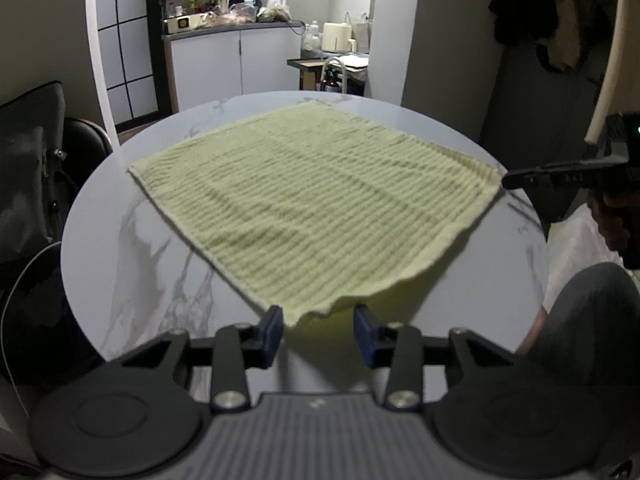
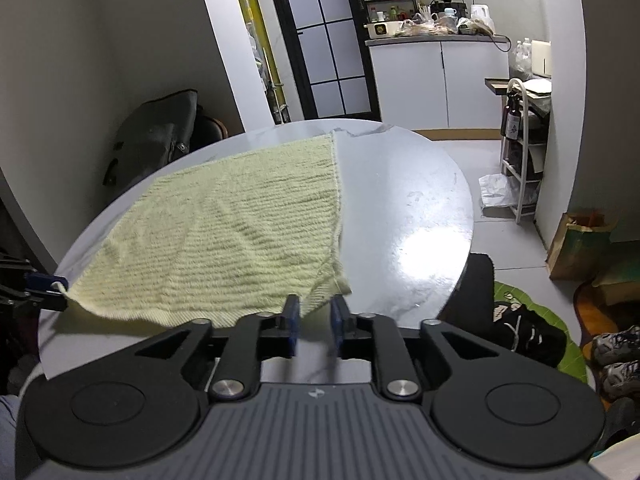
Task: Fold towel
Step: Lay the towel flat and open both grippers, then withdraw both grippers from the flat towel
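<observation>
Spreading out across my round marble-look table (image 1: 132, 264) lies 1 pale yellow-green ribbed towel (image 1: 320, 200), nearly flat, with its near edge lifted a little off the tabletop and hanging toward me. My left gripper (image 1: 318, 330) sits at the towel's near corner, jaws parted, blue pads on either side of the drooping corner with a clear gap, so nothing is pinched. My right gripper (image 2: 314, 322) is at the other near corner, jaws narrower but also apart, the corner lying between the blue pads (image 2: 291, 320) without being squeezed. In the right wrist view my left gripper shows at the far left edge by the towel's corner; in the left wrist view the right one pokes in from the right.

Bare glossy tabletop runs to the right of the towel, catching a bright glare. Beyond the table: 1 white cabinet (image 2: 440, 80) with 2 doors and a cluttered counter, 1 dark-framed glass-panel door (image 2: 332, 40), 1 white rack (image 2: 520, 160), 1 dark bag (image 2: 156, 136) against the wall. On the floor, 1 brown paper bag (image 2: 580, 244), 1 green mat (image 2: 532, 320) and 2 shoes (image 2: 616, 360).
</observation>
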The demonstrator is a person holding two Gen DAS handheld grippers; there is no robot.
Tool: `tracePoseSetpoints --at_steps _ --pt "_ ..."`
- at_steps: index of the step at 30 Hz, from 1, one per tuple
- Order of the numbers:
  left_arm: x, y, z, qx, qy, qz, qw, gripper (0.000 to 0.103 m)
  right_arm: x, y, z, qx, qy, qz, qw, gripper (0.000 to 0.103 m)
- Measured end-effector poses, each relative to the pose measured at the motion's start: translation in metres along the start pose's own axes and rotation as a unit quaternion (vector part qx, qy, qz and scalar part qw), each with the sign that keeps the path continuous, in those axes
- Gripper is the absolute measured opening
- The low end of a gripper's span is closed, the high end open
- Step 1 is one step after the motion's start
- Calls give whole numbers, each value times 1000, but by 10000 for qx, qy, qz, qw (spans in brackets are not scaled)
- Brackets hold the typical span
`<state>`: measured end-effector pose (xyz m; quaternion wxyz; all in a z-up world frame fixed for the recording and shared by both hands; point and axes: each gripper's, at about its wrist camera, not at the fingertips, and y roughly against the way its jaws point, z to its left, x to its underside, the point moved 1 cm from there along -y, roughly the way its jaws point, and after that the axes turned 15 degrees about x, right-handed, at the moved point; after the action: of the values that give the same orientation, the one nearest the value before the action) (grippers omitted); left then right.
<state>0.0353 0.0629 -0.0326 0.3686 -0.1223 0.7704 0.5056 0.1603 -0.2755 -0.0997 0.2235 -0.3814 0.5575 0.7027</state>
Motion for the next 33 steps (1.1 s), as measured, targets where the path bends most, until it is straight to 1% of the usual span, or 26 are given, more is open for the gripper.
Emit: tracePoseSetpoints --at_steps 1,3,7,11,13,14,16,18,20,23,26,29,31,33 --pt "3 2 0 -2 21 8 10000 51 1 2 -1 39 -6 -27 10000 28" --pt "7 3 -1 16 22 4 10000 57 6 4 -2 95 53 -59 9999 30" --pt "9 6 -3 44 -4 -29 10000 64 10 11 2 -38 273 -82 9996 34" --pt "10 9 -8 77 10 -126 9999 66 17 18 13 -150 544 -81 9984 40" --pt "10 11 -12 118 19 -192 9997 71 19 20 18 -192 662 -90 9976 42" --pt "11 11 -15 110 -5 -240 9997 72 19 23 24 -220 794 -125 9965 45" --pt "13 13 -20 69 -55 -369 9993 77 21 26 30 -234 946 -217 9950 58" --pt "16 16 -24 -28 -4 -597 9982 80 21 28 33 -247 1009 -231 9943 88" --pt "20 20 -26 -96 148 -842 9963 82 22 30 35 -258 1014 -279 9941 102" --pt "23 22 -29 -249 269 -1018 9941 85 21 32 36 -122 1035 -392 9938 103" --pt "27 21 -35 -379 285 -1064 9932 86 23 32 35 12 1048 -474 9934 103" --pt "31 18 -41 -428 373 -1076 9926 89 24 32 35 52 961 -518 9940 103" --pt "33 16 -45 -486 420 -1074 9921 96 25 35 34 269 946 -700 9927 103" --pt "35 17 -50 -763 357 -1055 9909 101 27 37 29 384 976 -721 9919 103"
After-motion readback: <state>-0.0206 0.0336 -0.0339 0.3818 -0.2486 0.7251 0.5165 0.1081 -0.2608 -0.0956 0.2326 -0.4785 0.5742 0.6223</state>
